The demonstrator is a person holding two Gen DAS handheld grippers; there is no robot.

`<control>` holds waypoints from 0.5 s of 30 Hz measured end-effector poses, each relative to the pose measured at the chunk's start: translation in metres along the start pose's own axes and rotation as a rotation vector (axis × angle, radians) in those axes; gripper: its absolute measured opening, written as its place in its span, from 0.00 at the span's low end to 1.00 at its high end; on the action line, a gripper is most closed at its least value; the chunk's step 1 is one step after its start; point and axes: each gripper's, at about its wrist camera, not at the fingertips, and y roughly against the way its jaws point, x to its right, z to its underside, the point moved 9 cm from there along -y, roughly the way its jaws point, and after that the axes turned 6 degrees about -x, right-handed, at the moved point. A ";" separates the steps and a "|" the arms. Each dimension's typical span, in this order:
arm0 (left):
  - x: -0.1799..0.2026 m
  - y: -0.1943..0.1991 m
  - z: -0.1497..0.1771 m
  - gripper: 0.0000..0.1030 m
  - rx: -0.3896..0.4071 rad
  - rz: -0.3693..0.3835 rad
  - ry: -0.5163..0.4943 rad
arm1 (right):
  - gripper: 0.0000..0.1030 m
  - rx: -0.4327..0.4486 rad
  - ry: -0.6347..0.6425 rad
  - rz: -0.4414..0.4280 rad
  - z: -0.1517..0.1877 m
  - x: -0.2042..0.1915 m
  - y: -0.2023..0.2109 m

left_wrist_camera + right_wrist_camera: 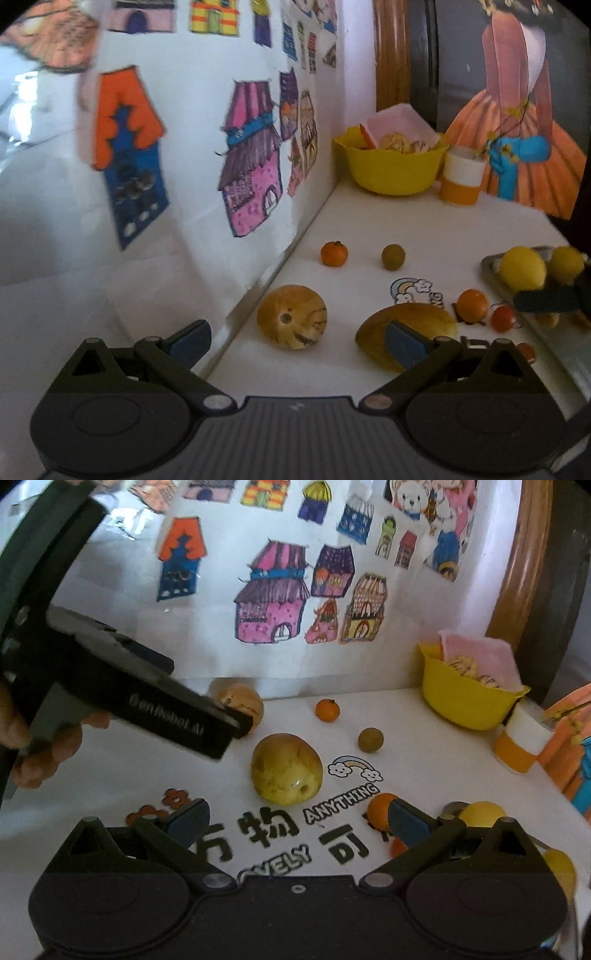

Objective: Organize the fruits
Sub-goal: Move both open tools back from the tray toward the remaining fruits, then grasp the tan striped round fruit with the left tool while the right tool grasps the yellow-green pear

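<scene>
Both claws gape empty – left claw (pixel 297 345), right claw (pixel 297 821) – yellow melon (pixel 286 770) on the bench (pixel 424 746), stem-end toward the camera

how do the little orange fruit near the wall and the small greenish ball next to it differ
The orange fruit is bright orange with a dark stem cap on top; the greenish ball is dull olive-brown and shows no cap. The orange fruit lies closer to the wall, the greenish ball closer to the rainbow sticker. The orange fruit looks slightly larger. Both are small, round, and sit loose on the white table, apart from each other and from both grippers.
</scene>
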 end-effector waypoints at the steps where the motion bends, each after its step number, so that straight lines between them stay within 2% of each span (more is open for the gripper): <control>1: 0.001 -0.004 0.000 0.96 -0.003 -0.001 -0.001 | 0.99 -0.001 0.000 -0.006 -0.002 0.002 -0.005; 5: 0.000 -0.015 -0.002 0.93 -0.013 0.009 0.029 | 0.95 -0.008 0.006 -0.019 -0.007 0.005 -0.024; 15: -0.007 -0.033 -0.008 0.76 -0.006 0.041 0.111 | 0.81 -0.009 0.010 -0.068 -0.017 -0.003 -0.047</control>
